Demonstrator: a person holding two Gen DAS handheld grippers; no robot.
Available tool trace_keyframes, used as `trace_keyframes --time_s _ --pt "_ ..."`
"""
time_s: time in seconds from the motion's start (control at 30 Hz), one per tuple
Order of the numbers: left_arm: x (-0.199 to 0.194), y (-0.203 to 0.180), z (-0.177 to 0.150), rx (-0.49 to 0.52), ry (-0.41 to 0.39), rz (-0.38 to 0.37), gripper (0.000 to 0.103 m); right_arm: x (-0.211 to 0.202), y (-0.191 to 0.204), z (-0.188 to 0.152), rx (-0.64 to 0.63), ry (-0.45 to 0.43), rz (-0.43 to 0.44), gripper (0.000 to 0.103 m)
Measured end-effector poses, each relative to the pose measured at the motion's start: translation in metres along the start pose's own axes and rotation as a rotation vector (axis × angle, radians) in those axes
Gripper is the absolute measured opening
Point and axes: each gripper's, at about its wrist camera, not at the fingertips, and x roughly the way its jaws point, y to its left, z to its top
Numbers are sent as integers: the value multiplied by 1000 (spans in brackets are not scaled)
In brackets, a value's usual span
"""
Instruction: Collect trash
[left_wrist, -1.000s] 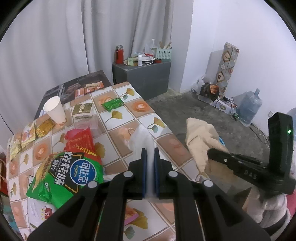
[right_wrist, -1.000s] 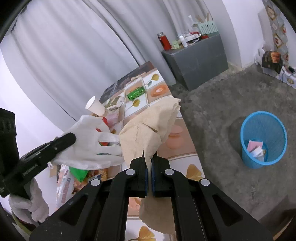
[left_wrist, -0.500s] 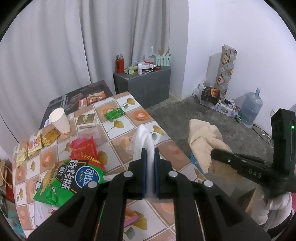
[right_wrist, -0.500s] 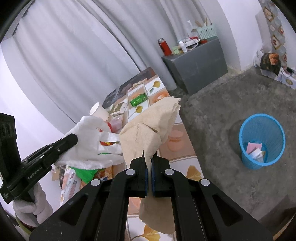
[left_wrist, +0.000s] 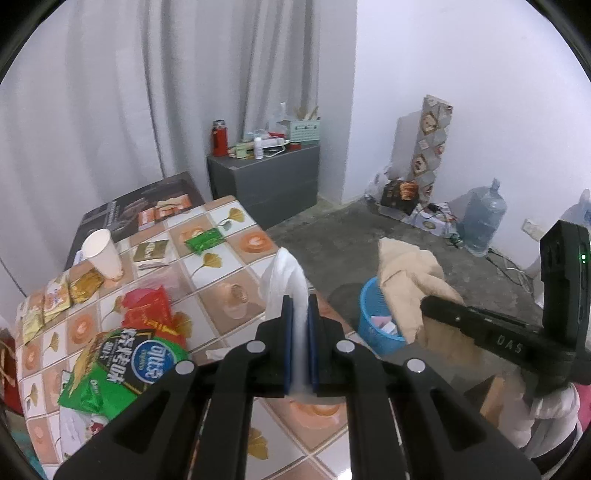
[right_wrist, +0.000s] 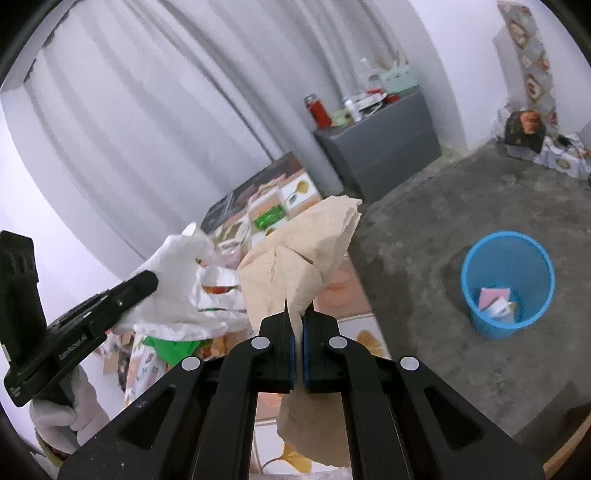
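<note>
Left gripper (left_wrist: 300, 314) clamped on white tissue (left_wrist: 284, 280), right gripper (right_wrist: 298, 325) on beige napkin (right_wrist: 295, 254); carry both over blue bin (right_wrist: 508, 284) at 3 o'clock before release.

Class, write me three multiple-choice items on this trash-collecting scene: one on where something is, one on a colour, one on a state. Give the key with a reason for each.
1. Where is the waste bin?
A. On the table
B. On the floor beside the table
C. On the grey cabinet

2. What colour is the paper held by the right gripper?
A. Beige
B. Blue
C. Black

3. What state is the left gripper in?
A. Wide open, holding nothing
B. Shut on a paper cup
C. Shut on a white tissue

Key:
1 B: the bin stands on the grey floor, off the table edge.
2 A: the crumpled beige paper rises from between its fingers.
3 C: the white tissue is pinched between its fingers; the paper cup stands untouched on the table.
</note>
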Motion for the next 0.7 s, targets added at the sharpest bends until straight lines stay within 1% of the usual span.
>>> trace_keyframes --time_s 0.1,0.3,0.43,0.7 --pt "1 -9 5 16 -6 -31 7 -15 -14 2 33 -31 -30 2" --pt "6 -30 18 64 -13 -93 7 -32 -34 3 89 -77 -75 2" --pt "14 -47 28 107 -8 -123 7 -42 -50 0 138 -110 -85 2" --pt "38 -86 44 176 26 -187 7 -52 -78 -3 210 -142 -92 2"
